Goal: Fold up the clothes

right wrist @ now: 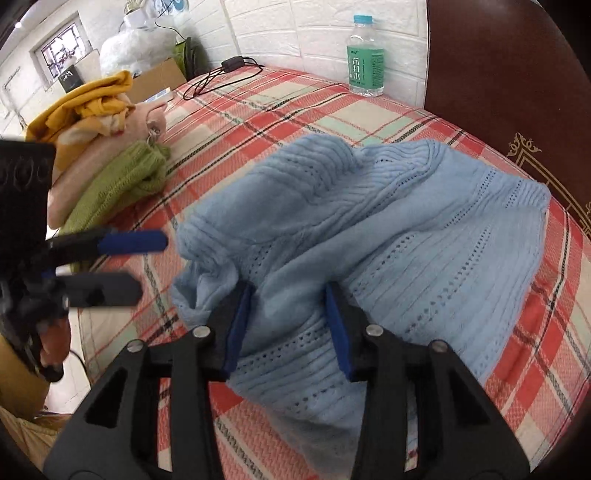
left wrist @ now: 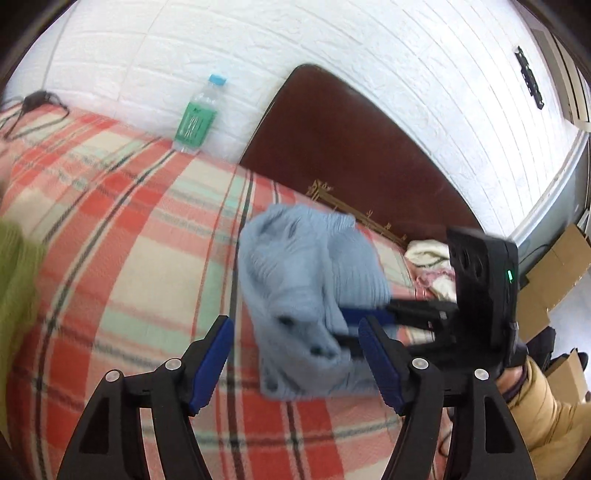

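Light blue knit sweater (right wrist: 388, 229) lies crumpled on the bed (right wrist: 295, 110), which has a red, cream and mint plaid cover; the sweater sits toward the dark wooden headboard (right wrist: 498, 74) side

Right gripper (right wrist: 286, 325): blue-padded fingers (right wrist: 236, 332) set part-way apart with a bunched fold of the sweater's ribbed lower edge between them; cloth touches both pads, so it is clamped on the sweater

Left gripper (left wrist: 295, 354): jaws spread wide, nothing between them, plaid cover below. It sits just beside the sweater's near edge, apart from the cloth. In the right wrist view it enters from the left, fingers pointing at the sweater

Left wrist view is motion-blurred

Pile of clothes (right wrist: 99, 147) at the far-left part of the bed: mustard piece on top, pink under it, green knit at the front edge

Water bottle (right wrist: 365, 55) with green label and blue cap stands upright against the white brick-pattern wall (right wrist: 314, 29). Black cable (right wrist: 221, 74) lies on the cover near the wall
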Action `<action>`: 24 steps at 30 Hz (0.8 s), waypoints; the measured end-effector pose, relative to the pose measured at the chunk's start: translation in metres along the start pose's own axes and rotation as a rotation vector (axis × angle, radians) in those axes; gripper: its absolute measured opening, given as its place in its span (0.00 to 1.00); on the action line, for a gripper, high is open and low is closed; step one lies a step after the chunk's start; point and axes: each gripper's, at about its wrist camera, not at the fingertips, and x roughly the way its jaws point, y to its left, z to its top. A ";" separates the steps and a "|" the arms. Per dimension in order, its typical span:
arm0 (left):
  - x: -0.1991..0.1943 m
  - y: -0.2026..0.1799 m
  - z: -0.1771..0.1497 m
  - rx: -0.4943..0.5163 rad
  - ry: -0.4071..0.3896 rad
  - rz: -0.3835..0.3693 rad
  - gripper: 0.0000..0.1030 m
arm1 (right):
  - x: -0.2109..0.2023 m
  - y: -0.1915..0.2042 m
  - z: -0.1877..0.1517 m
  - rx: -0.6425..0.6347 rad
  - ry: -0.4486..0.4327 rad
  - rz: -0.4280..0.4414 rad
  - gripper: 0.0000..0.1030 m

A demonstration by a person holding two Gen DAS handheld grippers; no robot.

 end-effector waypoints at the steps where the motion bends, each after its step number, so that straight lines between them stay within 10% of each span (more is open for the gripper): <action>1: 0.005 -0.002 0.007 0.013 -0.007 0.010 0.73 | -0.006 -0.001 -0.003 0.008 -0.006 0.008 0.42; 9: 0.077 0.024 0.031 -0.029 0.106 0.110 0.73 | -0.050 -0.044 -0.015 0.171 -0.127 0.029 0.43; 20: 0.083 0.052 0.007 -0.136 0.152 0.054 0.74 | -0.049 -0.092 -0.038 0.355 -0.138 0.100 0.42; 24: 0.067 0.057 0.000 -0.189 0.152 -0.023 0.80 | -0.062 -0.114 -0.043 0.452 -0.202 0.165 0.68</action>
